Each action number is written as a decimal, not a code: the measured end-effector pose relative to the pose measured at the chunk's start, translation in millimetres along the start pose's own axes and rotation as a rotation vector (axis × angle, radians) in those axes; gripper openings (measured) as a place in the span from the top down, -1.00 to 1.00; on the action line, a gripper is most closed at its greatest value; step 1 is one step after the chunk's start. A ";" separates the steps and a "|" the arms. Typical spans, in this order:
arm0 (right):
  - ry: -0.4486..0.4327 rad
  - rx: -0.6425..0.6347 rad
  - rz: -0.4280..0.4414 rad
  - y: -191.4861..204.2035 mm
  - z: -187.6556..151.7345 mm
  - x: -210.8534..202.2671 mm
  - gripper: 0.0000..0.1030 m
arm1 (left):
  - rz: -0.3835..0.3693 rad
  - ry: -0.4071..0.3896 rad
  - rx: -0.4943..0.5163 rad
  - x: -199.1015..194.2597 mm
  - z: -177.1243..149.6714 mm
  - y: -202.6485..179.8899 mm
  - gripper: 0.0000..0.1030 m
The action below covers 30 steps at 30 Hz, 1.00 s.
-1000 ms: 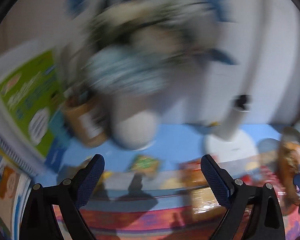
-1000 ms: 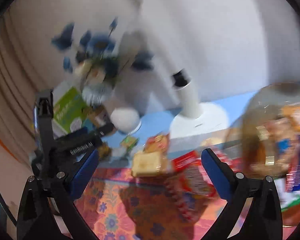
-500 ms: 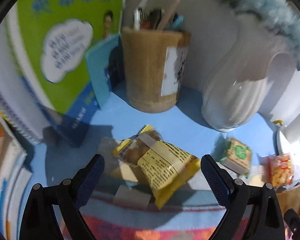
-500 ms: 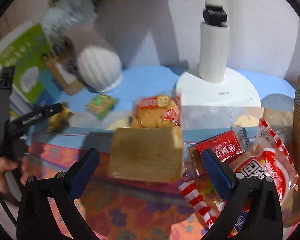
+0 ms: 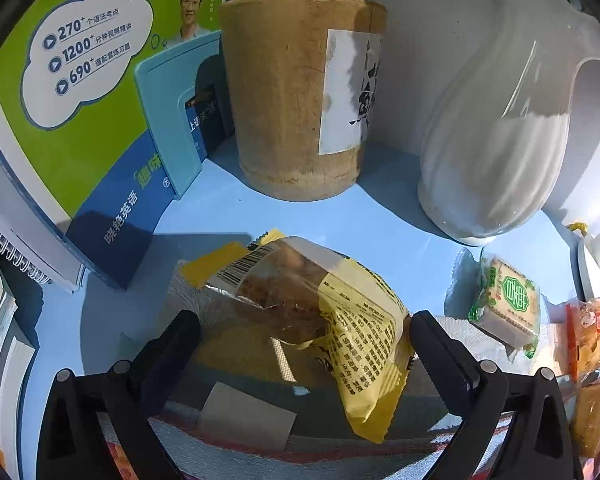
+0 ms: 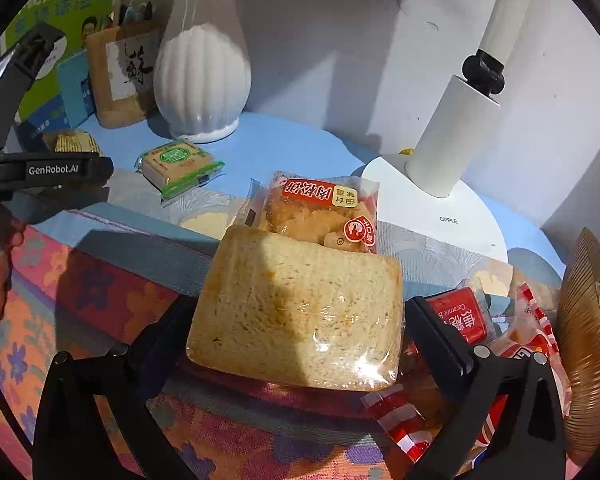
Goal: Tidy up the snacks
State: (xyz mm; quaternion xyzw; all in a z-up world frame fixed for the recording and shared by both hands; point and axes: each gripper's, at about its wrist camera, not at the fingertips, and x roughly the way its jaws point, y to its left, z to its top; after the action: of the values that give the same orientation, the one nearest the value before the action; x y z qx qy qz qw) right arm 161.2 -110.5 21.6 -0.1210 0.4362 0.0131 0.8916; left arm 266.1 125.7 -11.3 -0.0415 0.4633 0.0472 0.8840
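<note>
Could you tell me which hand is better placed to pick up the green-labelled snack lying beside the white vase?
Left, probably. The green-labelled snack lies just beside the left tongs, whose jaws are opening, whereas the right tongs straddle the wrapped bread.

Between my left gripper's (image 5: 300,344) opening jaws lies a yellow crinkled snack packet (image 5: 320,312). At twelve o'clock stands a brown cylindrical wooden holder (image 5: 296,92), at two a white ribbed ceramic vase (image 5: 496,140), at three a small green-printed square biscuit pack (image 5: 508,300).

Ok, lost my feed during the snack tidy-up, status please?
Left claw opening, straddling yellow snack pack, no grip. Right claw open around wrapped bread slice, not pinched. Red snack bag lies close behind the bread.
</note>
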 end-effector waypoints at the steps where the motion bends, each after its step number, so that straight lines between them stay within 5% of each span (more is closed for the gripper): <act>1: 0.000 0.002 0.002 -1.6 -0.4 -0.8 -1.00 | 0.000 0.000 0.000 -0.5 -0.3 -1.0 -1.00; 30: 0.001 0.003 -0.001 0.4 -0.2 0.5 -1.00 | -0.002 -0.001 -0.002 -0.4 -0.1 -0.5 -1.00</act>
State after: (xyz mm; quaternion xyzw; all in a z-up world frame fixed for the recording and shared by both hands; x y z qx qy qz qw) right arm 161.2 -110.2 21.0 -0.1200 0.4366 0.0120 0.8915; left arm 265.9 125.2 -11.1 -0.0427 0.4627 0.0469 0.8843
